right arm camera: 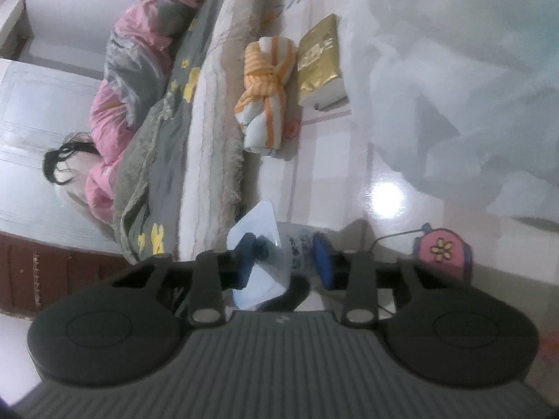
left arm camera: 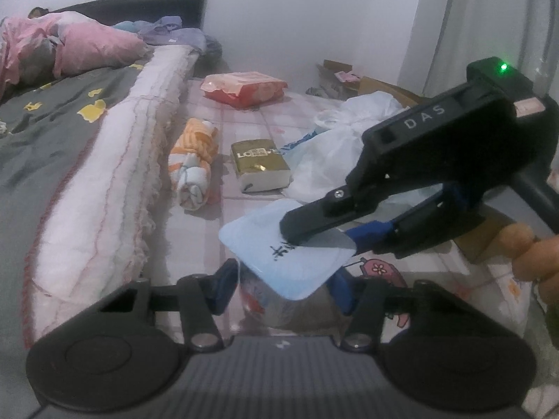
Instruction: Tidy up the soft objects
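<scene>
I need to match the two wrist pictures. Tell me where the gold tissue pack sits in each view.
Left wrist view: the gold tissue pack lies centre frame on the checked mat, right of the orange-striped cloth bundle.
Right wrist view: the pack is upper centre, again right of the bundle.
Shared landmark: the striped bundle, lying next to the pack.

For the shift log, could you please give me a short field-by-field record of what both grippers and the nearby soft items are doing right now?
left gripper: shut on the wet-wipes pack, held at its sides
right gripper: pinching the pale blue flap on the pack's top
rolled orange-striped towel: lying on the mat beside the bed edge
gold tissue pack: right of the towel, apart from it
white plastic bag: behind, loose
red packet: farther back
</scene>
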Action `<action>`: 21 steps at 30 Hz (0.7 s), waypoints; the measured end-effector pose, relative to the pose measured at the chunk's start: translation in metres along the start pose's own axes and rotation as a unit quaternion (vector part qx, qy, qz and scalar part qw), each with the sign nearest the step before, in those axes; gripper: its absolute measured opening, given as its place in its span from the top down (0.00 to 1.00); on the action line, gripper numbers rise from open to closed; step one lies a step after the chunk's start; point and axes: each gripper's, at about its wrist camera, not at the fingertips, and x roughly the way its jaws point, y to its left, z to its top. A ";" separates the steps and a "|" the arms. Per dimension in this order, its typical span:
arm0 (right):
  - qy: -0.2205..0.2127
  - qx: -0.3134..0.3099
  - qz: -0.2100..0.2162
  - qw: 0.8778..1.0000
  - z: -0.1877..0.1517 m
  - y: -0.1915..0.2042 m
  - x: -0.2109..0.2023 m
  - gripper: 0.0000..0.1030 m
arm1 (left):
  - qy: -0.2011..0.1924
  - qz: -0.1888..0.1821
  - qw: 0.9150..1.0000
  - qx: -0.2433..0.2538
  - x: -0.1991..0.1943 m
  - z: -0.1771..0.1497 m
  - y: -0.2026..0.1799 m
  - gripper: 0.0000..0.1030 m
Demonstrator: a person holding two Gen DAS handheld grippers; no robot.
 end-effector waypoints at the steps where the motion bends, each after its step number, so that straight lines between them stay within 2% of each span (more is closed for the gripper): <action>1: -0.002 -0.002 0.000 1.000 0.000 0.001 0.000 0.69 | 0.000 0.004 1.000 0.002 0.000 0.001 -0.001 0.47; 6: -0.007 -0.020 0.002 1.000 -0.002 0.013 -0.007 0.74 | -0.004 0.002 1.000 -0.005 -0.008 0.007 -0.002 0.47; 13: -0.024 -0.034 0.038 0.998 0.003 0.029 -0.033 0.74 | -0.013 0.020 0.999 0.031 -0.019 0.034 -0.022 0.48; 17: -0.053 -0.062 0.044 0.996 0.009 0.043 -0.058 0.73 | -0.028 0.016 0.998 0.046 -0.022 0.059 -0.037 0.48; 21: -0.086 -0.057 0.062 0.993 0.019 0.043 -0.093 0.73 | -0.046 -0.001 0.997 0.067 -0.021 0.088 -0.059 0.49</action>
